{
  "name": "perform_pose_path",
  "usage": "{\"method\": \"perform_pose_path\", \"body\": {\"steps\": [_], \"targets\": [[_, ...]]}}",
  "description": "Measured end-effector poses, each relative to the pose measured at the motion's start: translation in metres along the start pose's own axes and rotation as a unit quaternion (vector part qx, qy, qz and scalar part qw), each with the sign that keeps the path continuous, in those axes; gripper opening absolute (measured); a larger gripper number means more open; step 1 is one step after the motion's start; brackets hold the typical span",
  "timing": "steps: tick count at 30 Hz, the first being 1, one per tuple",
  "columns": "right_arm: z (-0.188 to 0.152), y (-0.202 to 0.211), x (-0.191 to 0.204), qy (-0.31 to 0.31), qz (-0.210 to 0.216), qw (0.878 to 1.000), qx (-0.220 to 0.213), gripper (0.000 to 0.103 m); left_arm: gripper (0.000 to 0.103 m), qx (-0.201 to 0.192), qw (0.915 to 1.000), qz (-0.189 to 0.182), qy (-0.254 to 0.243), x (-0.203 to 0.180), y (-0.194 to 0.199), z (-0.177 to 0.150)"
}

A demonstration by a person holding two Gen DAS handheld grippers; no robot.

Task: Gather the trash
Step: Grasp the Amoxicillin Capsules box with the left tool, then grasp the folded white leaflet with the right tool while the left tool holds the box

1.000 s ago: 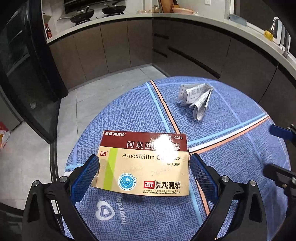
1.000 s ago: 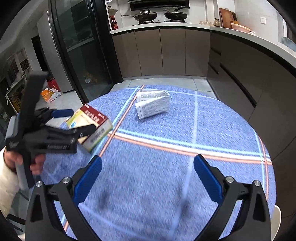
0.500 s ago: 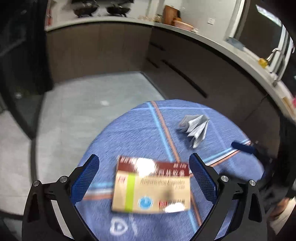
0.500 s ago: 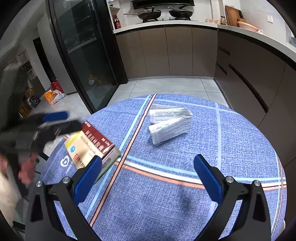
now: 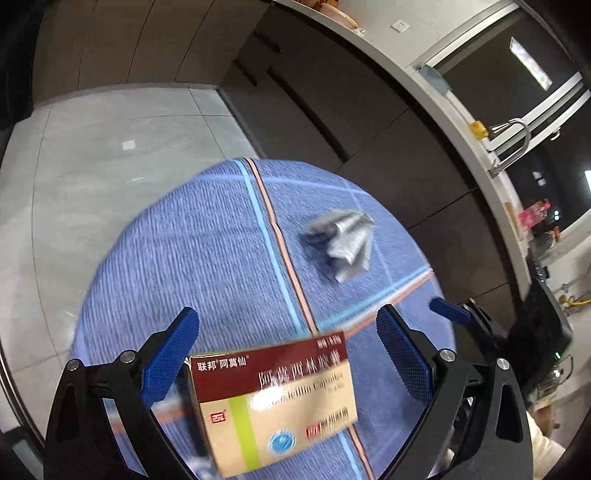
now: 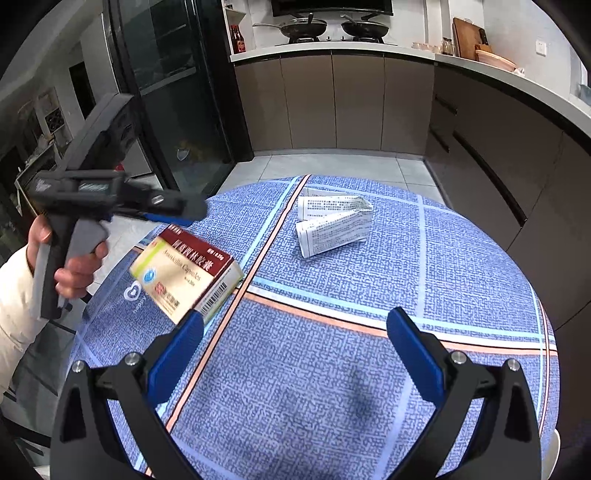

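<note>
A red and cream amoxicillin box (image 5: 275, 402) lies on the round table's blue cloth (image 5: 207, 258), near its left edge; it also shows in the right wrist view (image 6: 184, 275). A folded printed leaflet (image 6: 334, 223) lies further back; in the left wrist view it (image 5: 345, 240) is blurred. My left gripper (image 5: 288, 350) is open, raised above the box, which sits low between its fingers. It also shows in the right wrist view (image 6: 173, 212), above the box. My right gripper (image 6: 295, 350) is open and empty over the table's near part.
Dark kitchen cabinets (image 6: 332, 99) with a light counter curve around behind and to the right. A black glass fridge (image 6: 166, 92) stands at the left. A hob with two pans (image 6: 325, 27) is at the back. Grey tiled floor (image 5: 103, 155) surrounds the table.
My left gripper has lifted up and tilted, so the box now sits lower in its view. My right gripper has pulled back and turned left. Box and leaflet have not moved on the table.
</note>
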State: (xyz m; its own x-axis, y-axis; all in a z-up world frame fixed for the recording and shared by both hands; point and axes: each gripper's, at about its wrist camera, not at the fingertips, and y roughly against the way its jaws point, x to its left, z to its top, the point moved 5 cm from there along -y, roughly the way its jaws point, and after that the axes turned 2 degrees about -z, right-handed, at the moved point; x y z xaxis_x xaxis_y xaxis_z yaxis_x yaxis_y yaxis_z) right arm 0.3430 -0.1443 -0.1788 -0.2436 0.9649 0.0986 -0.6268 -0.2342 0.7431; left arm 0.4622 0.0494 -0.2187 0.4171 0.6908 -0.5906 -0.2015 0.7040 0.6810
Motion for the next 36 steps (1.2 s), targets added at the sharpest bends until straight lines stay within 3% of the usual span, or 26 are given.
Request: {"method": "perform_pose_path", "body": {"steps": [2,6,10,12,14,17,20,25,30,36], "targets": [[0.001,0.003,-0.001,0.000,0.000,1.000,-0.002,0.100,0.093,0.002,0.9999,-0.013,-0.006,-0.007,0.011,-0.019],[-0.001,0.010,-0.007,-0.006,-0.004,1.000,-0.005,0.099,0.094,0.021,0.9978,0.004,-0.062,-0.034,0.019,-0.057],[-0.002,0.017,-0.009,-0.014,-0.005,1.000,-0.010,0.100,0.094,0.051,0.9850,0.068,-0.150,-0.064,0.005,-0.085],[-0.003,0.018,-0.007,-0.011,-0.007,1.000,-0.010,0.099,0.094,0.062,0.9797,0.097,-0.164,-0.069,-0.004,-0.091],[-0.003,0.019,-0.007,-0.006,-0.012,1.000,-0.007,0.099,0.094,0.070,0.9782,0.112,-0.160,-0.073,-0.014,-0.094],[-0.001,0.015,-0.010,-0.008,-0.017,1.000,-0.003,0.100,0.094,0.050,0.9785,0.132,-0.150,-0.072,-0.018,-0.093],[0.007,0.006,-0.015,-0.019,-0.017,1.000,0.001,0.099,0.073,0.047,0.9805,0.144,-0.125,-0.067,-0.025,-0.093],[0.026,-0.016,-0.023,-0.053,-0.007,0.999,0.005,0.088,0.073,0.024,0.9777,0.173,-0.117,-0.065,-0.019,-0.097],[0.046,-0.046,-0.021,-0.070,0.002,0.997,0.016,0.087,0.072,-0.004,0.9722,0.217,-0.087,-0.052,-0.004,-0.102],[0.060,-0.082,-0.015,-0.078,-0.014,0.996,0.033,0.079,0.072,-0.014,0.9747,0.212,-0.069,-0.043,0.005,-0.107]]}}
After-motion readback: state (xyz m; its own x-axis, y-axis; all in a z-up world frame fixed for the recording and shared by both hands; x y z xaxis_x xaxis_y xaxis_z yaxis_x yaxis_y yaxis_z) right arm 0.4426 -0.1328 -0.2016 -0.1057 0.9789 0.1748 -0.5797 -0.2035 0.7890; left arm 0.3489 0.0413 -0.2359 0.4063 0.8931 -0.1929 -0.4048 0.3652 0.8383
